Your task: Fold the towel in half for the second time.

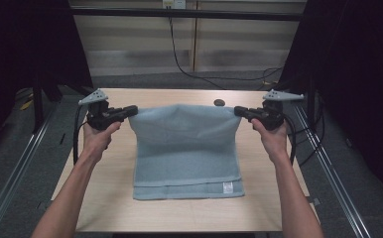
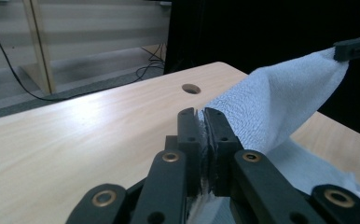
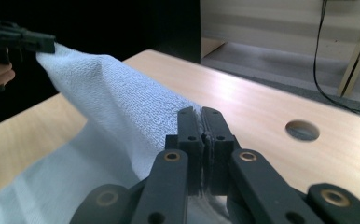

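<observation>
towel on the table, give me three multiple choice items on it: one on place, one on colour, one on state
1. Where is the label on the towel?
A. near edge, toward the right
B. far left corner
C. the middle

2. What colour is the towel?
A. red
B. pale blue
C. black

3. How is the far edge of the towel?
A. lying flat
B. rolled up
C. held up at both corners

Answers: 1 A, the white label sits by the near hem. 2 B, pale blue in every view. 3 C, the left gripper and right gripper are shut on the corners above the table.
</observation>
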Available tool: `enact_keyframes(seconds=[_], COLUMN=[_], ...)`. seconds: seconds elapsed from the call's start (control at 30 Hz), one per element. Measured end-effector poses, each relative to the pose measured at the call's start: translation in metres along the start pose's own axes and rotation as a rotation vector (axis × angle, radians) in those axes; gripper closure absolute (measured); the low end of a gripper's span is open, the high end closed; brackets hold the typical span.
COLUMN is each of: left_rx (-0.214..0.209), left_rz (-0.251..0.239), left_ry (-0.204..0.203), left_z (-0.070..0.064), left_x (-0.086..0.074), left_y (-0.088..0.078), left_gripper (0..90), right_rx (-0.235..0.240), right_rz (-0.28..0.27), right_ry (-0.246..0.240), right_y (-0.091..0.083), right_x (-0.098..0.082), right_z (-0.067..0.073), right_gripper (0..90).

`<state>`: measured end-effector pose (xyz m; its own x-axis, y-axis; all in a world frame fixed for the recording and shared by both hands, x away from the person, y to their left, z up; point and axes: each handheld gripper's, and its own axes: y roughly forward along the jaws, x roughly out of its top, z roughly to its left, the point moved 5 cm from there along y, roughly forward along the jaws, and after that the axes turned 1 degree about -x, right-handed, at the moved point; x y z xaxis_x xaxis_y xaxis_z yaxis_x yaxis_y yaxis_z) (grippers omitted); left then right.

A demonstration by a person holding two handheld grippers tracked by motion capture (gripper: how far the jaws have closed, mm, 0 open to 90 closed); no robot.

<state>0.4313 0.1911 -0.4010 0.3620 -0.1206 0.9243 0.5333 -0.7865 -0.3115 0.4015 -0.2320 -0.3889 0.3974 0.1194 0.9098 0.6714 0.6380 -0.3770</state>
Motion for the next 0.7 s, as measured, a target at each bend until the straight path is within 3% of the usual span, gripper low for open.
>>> enact_keyframes(seconds=[0.37,0.43,0.53,0.63,0.7], left_rx=[-0.046,-0.050,-0.040,-0.049,-0.057], left_rz=[0.006,0.024,0.096,0.111,0.129], left_ry=[0.014,0.003,0.021,-0.005,-0.007], left_z=[-0.035,-0.040,-0.045,-0.048,-0.051], left_x=[-0.036,-0.048,-0.071,-0.086,-0.094], left_y=[-0.030,-0.034,-0.033,-0.034,-0.034], left_gripper=[85.8,85.7,85.4,85.3,85.2], right_rx=[0.047,0.058,0.076,0.067,0.072], right_rz=[0.013,0.020,0.050,0.106,0.114], right_ry=[-0.028,-0.027,-0.027,-0.032,-0.015], right_y=[-0.029,-0.032,-0.034,-0.033,-0.034], right_x=[-0.039,-0.047,-0.064,-0.084,-0.093], right_z=[0.031,0.036,0.044,0.048,0.050], right_gripper=[87.4,87.4,87.1,87.0,87.0])
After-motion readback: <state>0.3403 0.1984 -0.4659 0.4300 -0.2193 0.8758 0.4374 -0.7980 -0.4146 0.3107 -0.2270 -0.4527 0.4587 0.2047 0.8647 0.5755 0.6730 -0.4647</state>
